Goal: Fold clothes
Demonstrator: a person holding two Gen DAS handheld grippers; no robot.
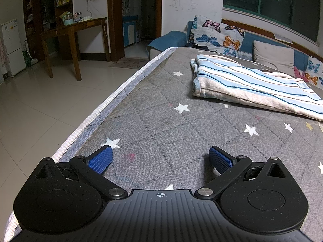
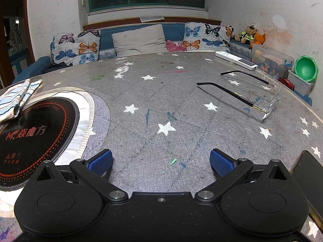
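On the grey star-print table [image 1: 161, 104], the striped garment [image 1: 252, 86] lay bunched beyond my left gripper [image 1: 160, 157], partly over the induction cooktop [image 2: 30, 137]. Both grippers, right [image 2: 161, 159] too, were spread wide and empty. Risk: dragging cloth could sweep the glasses [image 2: 256, 96] off.

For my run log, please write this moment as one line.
left gripper: jaws open, empty | right gripper: jaws open, empty | striped cloth: folded on table, untouched | glasses: right side
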